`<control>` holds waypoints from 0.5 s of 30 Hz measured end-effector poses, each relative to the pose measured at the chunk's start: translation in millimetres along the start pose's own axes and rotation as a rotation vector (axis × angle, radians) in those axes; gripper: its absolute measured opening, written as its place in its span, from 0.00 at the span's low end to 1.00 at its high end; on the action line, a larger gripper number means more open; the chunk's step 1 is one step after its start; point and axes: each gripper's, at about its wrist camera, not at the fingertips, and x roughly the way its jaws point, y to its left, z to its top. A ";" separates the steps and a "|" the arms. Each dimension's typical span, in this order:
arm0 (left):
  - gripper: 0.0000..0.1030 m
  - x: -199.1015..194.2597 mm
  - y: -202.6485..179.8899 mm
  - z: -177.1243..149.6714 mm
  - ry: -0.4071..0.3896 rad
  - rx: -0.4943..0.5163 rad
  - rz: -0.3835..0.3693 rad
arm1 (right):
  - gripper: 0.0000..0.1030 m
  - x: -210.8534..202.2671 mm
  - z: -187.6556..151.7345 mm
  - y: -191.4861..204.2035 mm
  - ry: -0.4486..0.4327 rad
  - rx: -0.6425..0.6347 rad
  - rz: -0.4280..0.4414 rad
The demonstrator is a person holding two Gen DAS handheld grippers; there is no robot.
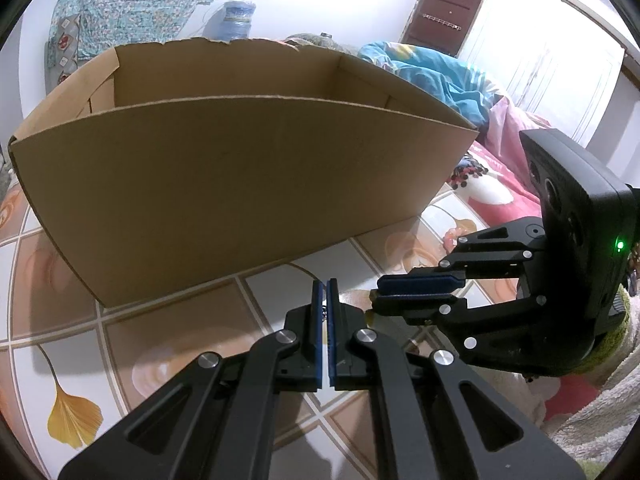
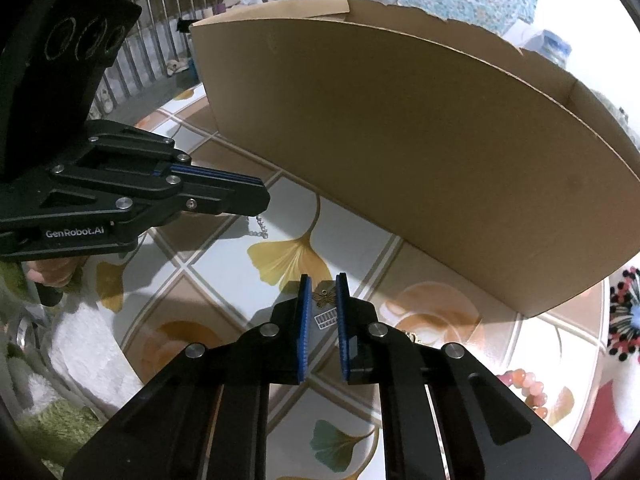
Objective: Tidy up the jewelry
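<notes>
A small clear card with a gold butterfly pendant (image 2: 325, 297) and a barcode sits between my right gripper's (image 2: 324, 278) blue pads, just above the tiled tabletop (image 2: 224, 256). The pads touch its edges, so the gripper is shut on it. My left gripper (image 1: 325, 282) is shut on a thin silver chain (image 2: 259, 229), which dangles from its tip over the table. In the left wrist view the right gripper (image 1: 374, 295) comes in from the right, close to the left one. A large open cardboard box (image 1: 240, 180) stands right behind both grippers.
A pink bead bracelet (image 2: 524, 384) lies on the table at the lower right. A bed with pink and blue blankets (image 1: 440, 76) is beyond the table's right edge. A metal railing (image 2: 160, 32) is at the far left. A white fluffy cloth (image 2: 88, 344) lies by the table's near edge.
</notes>
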 end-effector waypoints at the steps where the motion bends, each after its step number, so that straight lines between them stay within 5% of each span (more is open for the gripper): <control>1: 0.01 0.0 0.0 0.0 0.000 -0.001 0.000 | 0.09 2.5 1.5 1.8 0.000 0.001 0.001; 10: 0.01 -0.7 1.8 -0.3 -0.002 -0.003 -0.001 | 0.05 -5.8 0.9 -2.1 -0.006 0.017 0.019; 15: 0.01 -1.2 2.6 -0.7 -0.003 -0.005 0.000 | 0.29 -8.9 2.4 3.2 -0.021 0.018 0.015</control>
